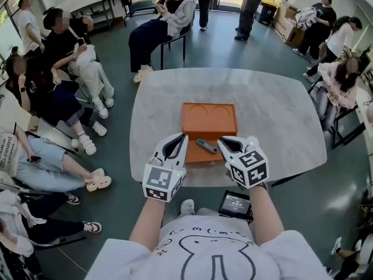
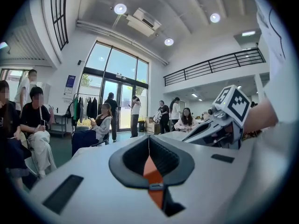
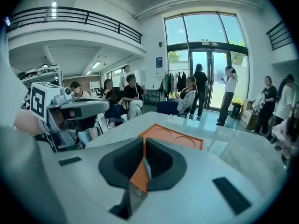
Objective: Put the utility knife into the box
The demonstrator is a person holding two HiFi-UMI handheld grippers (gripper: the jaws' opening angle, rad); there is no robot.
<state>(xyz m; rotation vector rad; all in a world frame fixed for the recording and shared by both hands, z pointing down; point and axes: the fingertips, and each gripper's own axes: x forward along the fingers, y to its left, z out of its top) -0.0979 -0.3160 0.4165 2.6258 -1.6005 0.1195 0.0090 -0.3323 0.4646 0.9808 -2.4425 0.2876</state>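
A pale marbled tabletop (image 1: 280, 115) stands on a grey-green floor (image 1: 233, 48), with seated people (image 1: 64, 63) on both sides. Around it are tall glazed doors (image 3: 205, 73), a railed balcony (image 2: 219, 63) and round ceiling lights (image 2: 120, 8).

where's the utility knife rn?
Head view: the utility knife lies on the near end of the orange box, between the left claw and the right claw, closer to the right one.

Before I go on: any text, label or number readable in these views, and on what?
No text reads clearly in any view.
Device screen: lit, print too small.
Blue wall sign: blurred.
Bag at far left: lettering too small.
Orange box: no label shown.
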